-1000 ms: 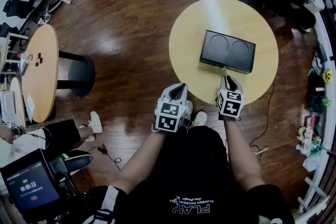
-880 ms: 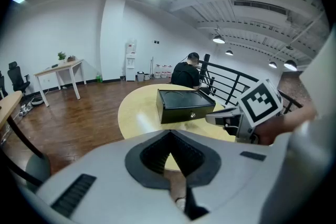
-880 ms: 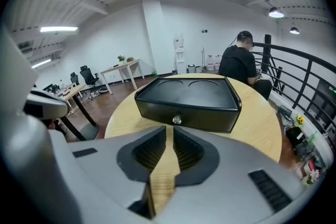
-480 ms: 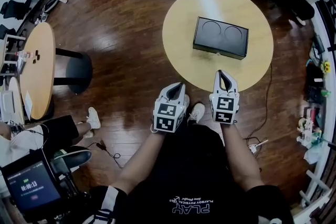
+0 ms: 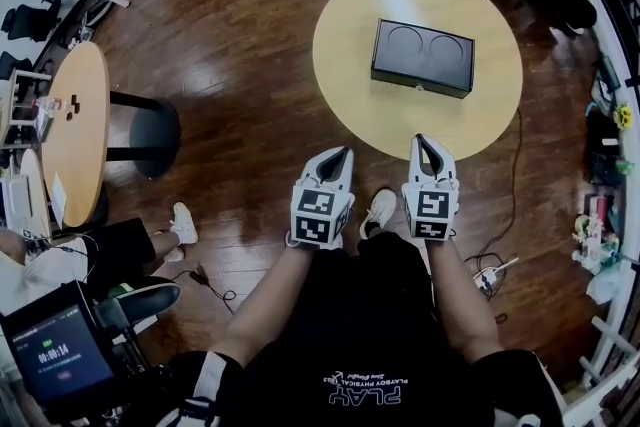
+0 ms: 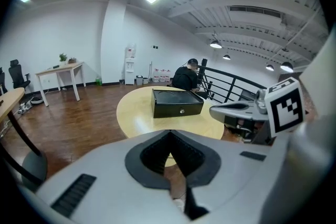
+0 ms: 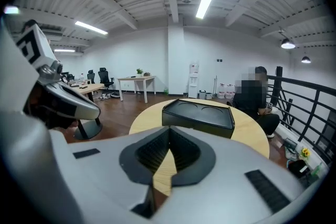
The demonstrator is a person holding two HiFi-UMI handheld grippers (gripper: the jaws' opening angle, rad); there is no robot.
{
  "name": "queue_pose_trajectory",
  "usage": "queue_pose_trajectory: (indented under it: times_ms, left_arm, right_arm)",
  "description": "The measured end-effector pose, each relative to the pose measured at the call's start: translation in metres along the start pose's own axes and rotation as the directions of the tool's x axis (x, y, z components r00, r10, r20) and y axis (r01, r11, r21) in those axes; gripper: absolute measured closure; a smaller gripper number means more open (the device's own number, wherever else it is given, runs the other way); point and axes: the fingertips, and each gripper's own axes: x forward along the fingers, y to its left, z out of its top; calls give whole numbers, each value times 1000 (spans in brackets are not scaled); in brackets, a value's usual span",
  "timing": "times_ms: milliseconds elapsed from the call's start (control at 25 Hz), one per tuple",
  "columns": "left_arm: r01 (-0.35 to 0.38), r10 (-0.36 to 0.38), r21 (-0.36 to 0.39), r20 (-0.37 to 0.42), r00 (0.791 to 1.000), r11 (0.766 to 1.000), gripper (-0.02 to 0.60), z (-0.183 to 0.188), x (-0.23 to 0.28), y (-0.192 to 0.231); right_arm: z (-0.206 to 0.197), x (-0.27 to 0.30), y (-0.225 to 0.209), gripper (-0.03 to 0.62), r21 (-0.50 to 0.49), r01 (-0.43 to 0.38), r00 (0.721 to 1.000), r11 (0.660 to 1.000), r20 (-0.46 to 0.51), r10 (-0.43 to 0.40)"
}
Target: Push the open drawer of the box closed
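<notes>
Seen from above, a person stands at a round wooden surface, a two-jaw gripper in each hand. The black box sits on the surface well ahead of both claws, almost straight ahead of the right claw and ahead and to the right of the left claw. Both claws hover over the dark wood floor, close to the person's body and short of the near edge of the surface, touching nothing. In each gripper view the jaws meet at their tips with nothing between them, so both claws are closed and empty.

The face of the box that looks toward the claws appears flat and flush, with a small round knob at its middle. No drawer can be seen sticking out, so the closing push looks already done. If any gap is left, the next move calls for bringing a closed claw forward to that face and pressing squarely beside the knob.

The seam around the drawer is too small to judge. The box's far side is hidden, and the right claw's own body cuts off the lower front of the box. Beyond the box sits a person, partly hidden by it
</notes>
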Motion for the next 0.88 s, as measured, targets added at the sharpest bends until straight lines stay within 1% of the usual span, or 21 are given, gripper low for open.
queue_pose_trajectory:
  times_ms: [160,280,480,600,680,760,880]
  left_arm:
    - [19,-19,21,17,1000,1000,584,-5,-23,1]
    - [28,-28,17,21,999,999,584,-15,-42,11]
    - [55,-55,20,36,998,998,584,-34,-81,19]
    - [79,-80,25,47,996,997,584,-40,-107,15]
    - [88,-91,38,68,994,995,584,-43,-124,11]
    - [97,-101,53,90,991,994,584,-47,-143,7]
    - [116,-124,73,108,986,991,584,-60,-165,7]
  right_arm:
    - [-1,-16,20,588,-29,-2,1000,1000,9,2]
    - [4,-28,41,588,-45,7,1000,999,22,-6]
    - [6,-61,83,588,-19,29,999,999,34,-28]
    - [5,-90,110,588,-14,26,998,1000,56,-26]
    - [3,-111,125,588,-10,37,997,999,65,-36]
    - [2,-130,141,588,-23,44,996,999,74,-42]
    - [-7,-145,172,588,-64,39,998,997,49,-36]
